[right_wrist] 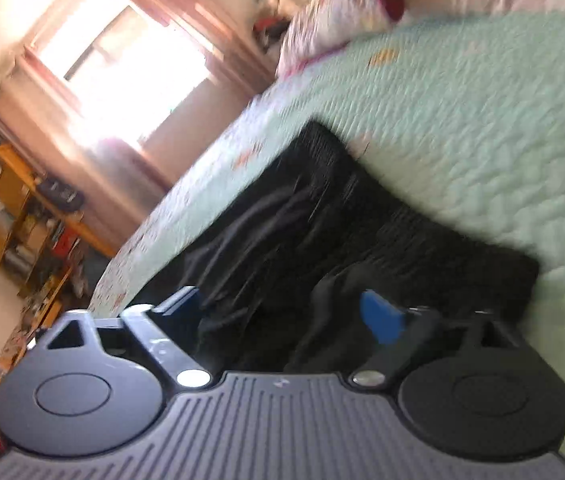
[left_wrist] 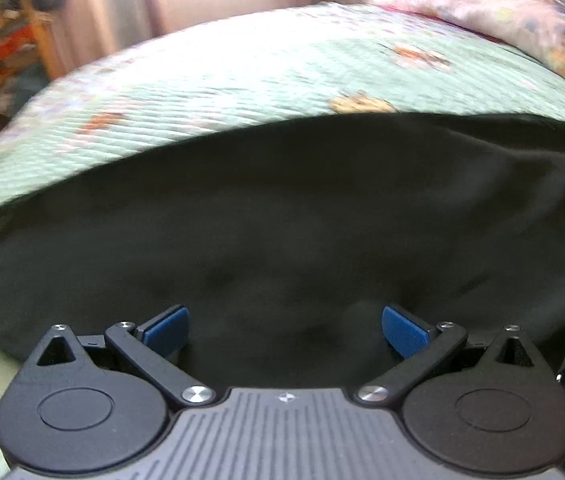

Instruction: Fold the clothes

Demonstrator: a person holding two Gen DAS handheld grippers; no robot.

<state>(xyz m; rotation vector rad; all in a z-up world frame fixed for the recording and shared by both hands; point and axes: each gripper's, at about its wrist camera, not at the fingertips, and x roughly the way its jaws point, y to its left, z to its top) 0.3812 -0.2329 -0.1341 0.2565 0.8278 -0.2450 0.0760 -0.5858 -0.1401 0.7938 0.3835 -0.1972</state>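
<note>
Looking down, we see one black piece of clothing (left_wrist: 282, 208) lying spread on the bed, on top of one pale green quilt (left_wrist: 242, 68) with small orange patches. Our left hand-held gripper (left_wrist: 285, 330) is just over the black cloth with its two blue pads (left_wrist: 404, 330) wide apart and nothing between them. Our right hand-held gripper (right_wrist: 282, 312) is over a wrinkled end of the same cloth (right_wrist: 322, 216), its two pads apart too. One flowery pillow (left_wrist: 502, 12) lies at the head. One bright window (right_wrist: 122, 60) and one wooden shelf (right_wrist: 10, 208) are behind. We can read no words anywhere.
</note>
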